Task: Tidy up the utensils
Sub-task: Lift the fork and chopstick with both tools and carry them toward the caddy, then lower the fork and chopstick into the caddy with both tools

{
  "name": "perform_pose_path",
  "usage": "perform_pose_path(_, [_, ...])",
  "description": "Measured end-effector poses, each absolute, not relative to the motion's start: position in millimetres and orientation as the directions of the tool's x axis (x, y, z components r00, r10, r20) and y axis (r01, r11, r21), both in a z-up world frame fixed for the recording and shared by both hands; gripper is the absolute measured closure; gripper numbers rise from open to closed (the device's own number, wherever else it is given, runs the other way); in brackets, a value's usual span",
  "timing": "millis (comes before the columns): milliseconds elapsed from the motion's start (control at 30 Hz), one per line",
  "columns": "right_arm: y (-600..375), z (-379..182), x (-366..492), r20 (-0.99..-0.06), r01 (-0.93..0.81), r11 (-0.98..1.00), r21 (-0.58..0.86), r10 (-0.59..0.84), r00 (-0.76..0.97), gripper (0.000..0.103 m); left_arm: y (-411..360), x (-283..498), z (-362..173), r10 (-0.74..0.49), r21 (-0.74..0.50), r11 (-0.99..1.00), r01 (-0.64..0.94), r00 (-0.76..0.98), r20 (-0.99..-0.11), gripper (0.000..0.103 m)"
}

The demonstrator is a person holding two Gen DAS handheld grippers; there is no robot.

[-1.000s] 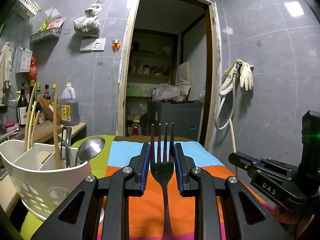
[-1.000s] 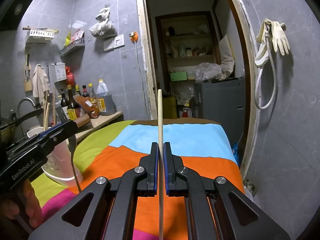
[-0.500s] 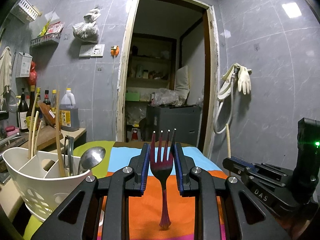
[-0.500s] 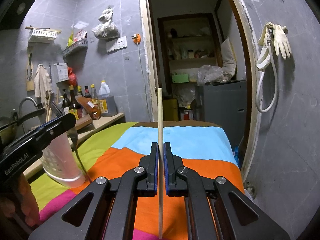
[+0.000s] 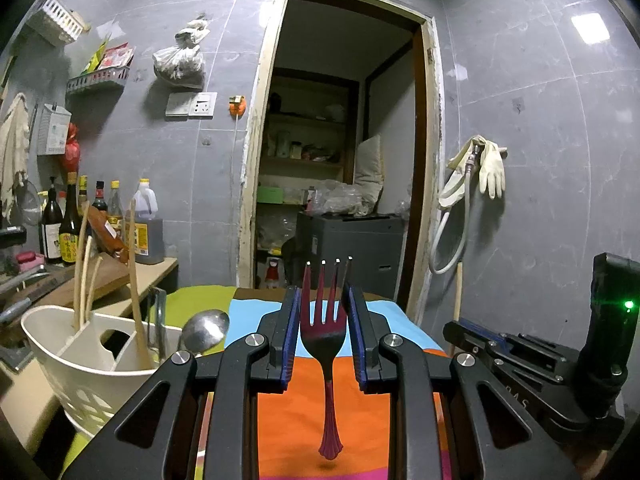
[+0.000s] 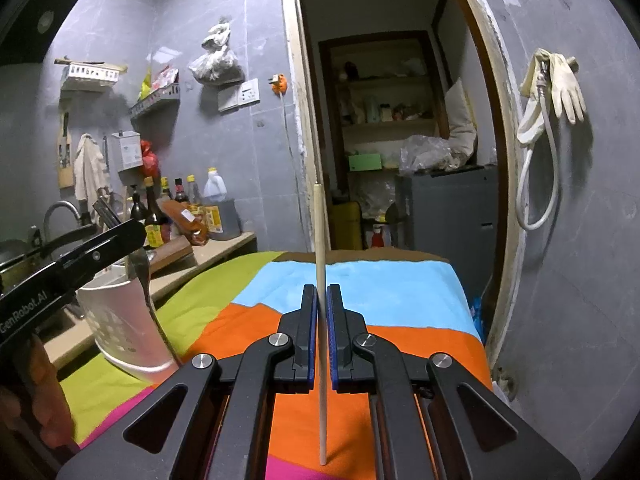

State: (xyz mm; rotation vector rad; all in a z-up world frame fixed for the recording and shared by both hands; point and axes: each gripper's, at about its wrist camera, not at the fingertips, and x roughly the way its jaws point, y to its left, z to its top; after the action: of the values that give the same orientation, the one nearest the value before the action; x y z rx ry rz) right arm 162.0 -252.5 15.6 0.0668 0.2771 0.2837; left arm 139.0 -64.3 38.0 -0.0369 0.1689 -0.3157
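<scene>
The left gripper (image 5: 323,344) held a fork (image 5: 325,334) upright, tines up, its jaws closed on the widest part of the head so the handle hung free above the striped cloth (image 5: 296,408), a hold that probably suited dropping it handle-first into a slot. The right gripper (image 6: 322,338) had its jaws pinched narrow on a single chopstick (image 6: 321,288), also vertical, likely for the same reason. The white divided caddy (image 5: 64,364) stood on the near left, at the cloth's edge beside the counter (image 5: 160,270), already holding chopsticks (image 5: 135,280) in separate sections and a spoon (image 5: 205,327) bowl-up, so like pieces seemed to be grouped together.
</scene>
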Motion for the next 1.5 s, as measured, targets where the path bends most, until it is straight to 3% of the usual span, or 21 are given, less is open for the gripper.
perform_pose_path(333, [-225.9, 25.9, 160.7, -0.256, -0.286, 0.957, 0.050, 0.289, 0.922, 0.100, -48.1, 143.6, 46.1, -0.286, -0.079, 0.958, 0.276, 0.932, -0.221, 0.083])
perform_pose_path(600, [-233.4, 25.9, 163.5, -0.270, -0.280, 0.956, 0.086, 0.293, 0.917, 0.100, -41.1, 141.9, 47.6, -0.280, -0.092, 0.960, 0.266, 0.933, -0.225, 0.083])
perform_pose_path(1067, [-213.9, 73.7, 163.4, -0.167, -0.353, 0.929, 0.115, 0.368, 0.915, 0.100, -6.5, 128.1, 89.3, -0.223, -0.083, 0.974, 0.213, 0.964, -0.146, 0.083])
perform_pose_path(1500, [-159.3, 140.6, 171.4, -0.018, -0.496, 0.860, 0.119, 0.502, 0.865, 0.100, 61.0, 126.5, 144.0, -0.059, -0.084, 0.995, 0.055, 0.997, -0.044, 0.083])
